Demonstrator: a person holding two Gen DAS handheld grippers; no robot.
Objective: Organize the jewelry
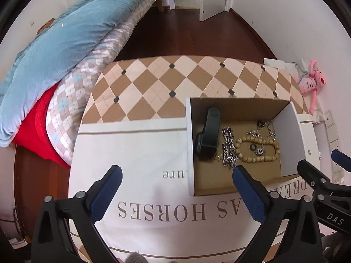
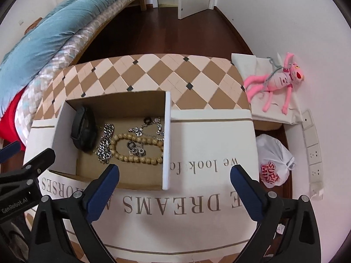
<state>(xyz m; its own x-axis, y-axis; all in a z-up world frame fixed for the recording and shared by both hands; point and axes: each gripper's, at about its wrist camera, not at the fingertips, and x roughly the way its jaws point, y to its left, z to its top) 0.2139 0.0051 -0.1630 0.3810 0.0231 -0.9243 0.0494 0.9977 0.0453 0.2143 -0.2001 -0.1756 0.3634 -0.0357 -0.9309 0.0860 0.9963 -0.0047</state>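
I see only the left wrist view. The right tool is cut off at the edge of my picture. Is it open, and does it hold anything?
Observer: The right tool is open and holds nothing.
Operator: What lies nearer to us than the pink toy, outside my picture?
Observer: A white plastic bag with red print lies on the floor, beside the wall sockets.

Box [image 2: 166, 140]: white outside, brown inside. Ahead of the blue-padded fingers [image 2: 103, 188]: black watch [image 2: 82, 131], silver chain [image 2: 105, 144], tan bead bracelet [image 2: 133, 159]. Worktop [image 2: 153, 74]: tan-and-cream diamond check. Right of fingers: pink plush [image 2: 278, 81]. Left: teal quilt [image 2: 43, 35].
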